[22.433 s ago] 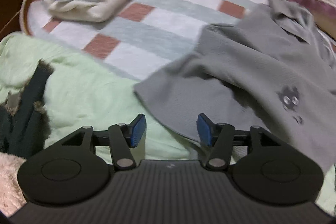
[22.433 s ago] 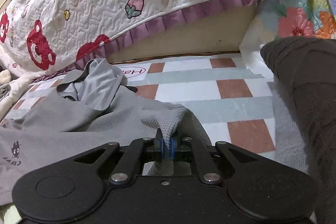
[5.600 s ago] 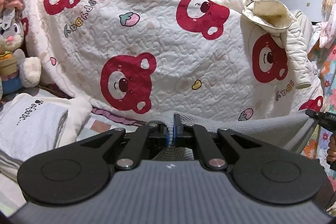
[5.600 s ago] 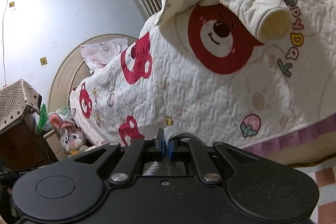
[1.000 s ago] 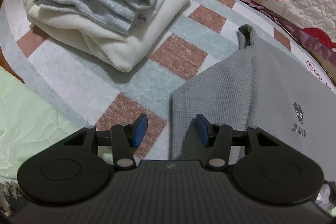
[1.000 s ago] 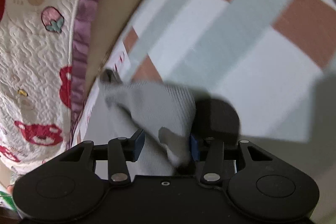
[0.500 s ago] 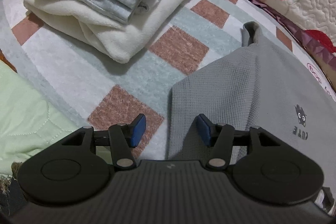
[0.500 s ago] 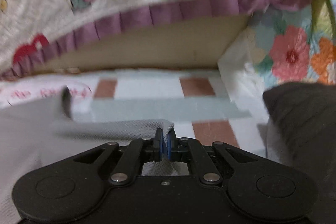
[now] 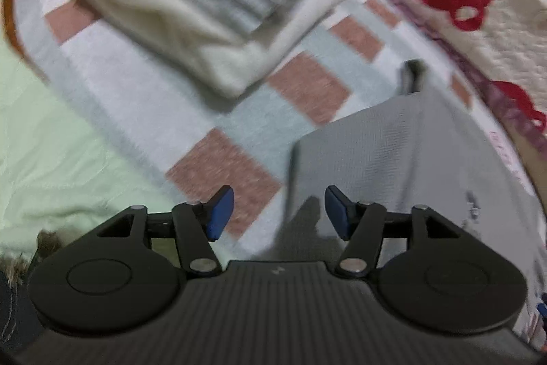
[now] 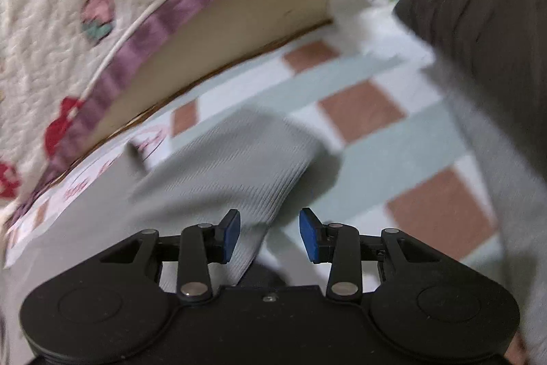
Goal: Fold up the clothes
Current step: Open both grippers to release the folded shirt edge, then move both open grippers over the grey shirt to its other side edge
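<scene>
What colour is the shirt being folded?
Grey, with a fine waffle weave, on the shirt; clearest in the left wrist view.

Soft, even indoor light fills both fisheye views, motion blur smears the folded stack and quilt, edges bow outward, and each claw's dark body stays sharp.

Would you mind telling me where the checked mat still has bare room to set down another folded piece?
One free patch lies between the folded stack and the grey shirt, ahead of the open left gripper. Another lies right of the shirt's sleeve, bordered by the dark garment, ahead of the open right gripper. The quilt crowds the far edge.
</scene>
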`<state>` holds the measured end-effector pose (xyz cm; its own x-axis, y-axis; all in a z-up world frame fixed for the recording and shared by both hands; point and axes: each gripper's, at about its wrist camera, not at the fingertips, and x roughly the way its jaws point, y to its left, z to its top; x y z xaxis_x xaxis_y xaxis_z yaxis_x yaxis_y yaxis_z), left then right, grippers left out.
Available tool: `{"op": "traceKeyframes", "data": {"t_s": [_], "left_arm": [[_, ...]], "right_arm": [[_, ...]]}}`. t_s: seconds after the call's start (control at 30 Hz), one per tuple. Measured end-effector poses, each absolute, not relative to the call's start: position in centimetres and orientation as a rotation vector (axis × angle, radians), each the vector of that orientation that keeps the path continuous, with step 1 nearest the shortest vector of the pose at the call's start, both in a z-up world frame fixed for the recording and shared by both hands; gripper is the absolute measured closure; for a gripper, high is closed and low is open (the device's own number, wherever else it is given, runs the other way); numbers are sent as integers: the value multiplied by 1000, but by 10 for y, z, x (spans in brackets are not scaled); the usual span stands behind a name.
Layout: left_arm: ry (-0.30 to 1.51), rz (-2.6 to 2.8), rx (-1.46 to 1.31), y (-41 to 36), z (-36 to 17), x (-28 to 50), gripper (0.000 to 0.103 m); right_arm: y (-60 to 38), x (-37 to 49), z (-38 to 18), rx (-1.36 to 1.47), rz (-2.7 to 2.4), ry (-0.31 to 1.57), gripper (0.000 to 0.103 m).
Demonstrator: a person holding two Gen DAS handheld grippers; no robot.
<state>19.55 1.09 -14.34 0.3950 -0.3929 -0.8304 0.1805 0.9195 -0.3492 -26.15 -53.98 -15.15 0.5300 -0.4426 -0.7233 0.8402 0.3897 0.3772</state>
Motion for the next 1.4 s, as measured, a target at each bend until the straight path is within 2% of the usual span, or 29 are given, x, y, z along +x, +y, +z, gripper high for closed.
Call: {"op": "traceKeyframes", "data": {"t_s": [0.23, 0.33, 0.43, 0.47, 0.5, 0.53, 0.67, 0.77, 0.87, 0.93, 1.0, 1.07, 1.13, 1.3, 1.4], "left_arm": [[1165, -554, -70, -25, -152, 184, 35], [1117, -522, 44, -40, -153, 179, 31], [1035, -494, 107, -45, -146, 180, 34], [1001, -490, 123, -46, -143, 180, 39], [967, -485, 139, -47, -140, 181, 63], [933, -480, 155, -48, -137, 181, 96], [796, -459, 218, -51, -124, 183, 95], [630, -345, 173, -35, -94, 188, 94], [729, -292, 81, -23, -107, 209, 90], [752, -161, 172, -24, -122, 212, 82], [774, -97, 238, -24, -125, 213, 62], [817, -145, 153, -15, -118, 207, 58], [890, -236, 31, -5, -112, 198, 46], [1129, -387, -162, -4, -127, 176, 45], [1172, -449, -179, -13, -130, 163, 45]], "right_arm": [[-507, -237, -155, 767, -724, 638, 59], [-501, -228, -156, 751, -694, 659, 59], [-497, -221, -158, 738, -682, 680, 57], [-496, -219, -159, 734, -681, 686, 57], [-494, -219, -160, 733, -683, 687, 56], [-494, -219, -160, 732, -684, 683, 56], [-495, -220, -161, 728, -679, 674, 55], [-494, -219, -160, 719, -675, 683, 55], [-494, -220, -159, 704, -669, 692, 55], [-494, -220, -160, 702, -670, 687, 55], [-493, -221, -160, 701, -673, 684, 55], [-492, -221, -160, 700, -676, 683, 55], [-492, -222, -158, 696, -682, 693, 55], [-493, -236, -147, 741, -714, 667, 55], [-489, -250, -136, 831, -671, 617, 55]]}}
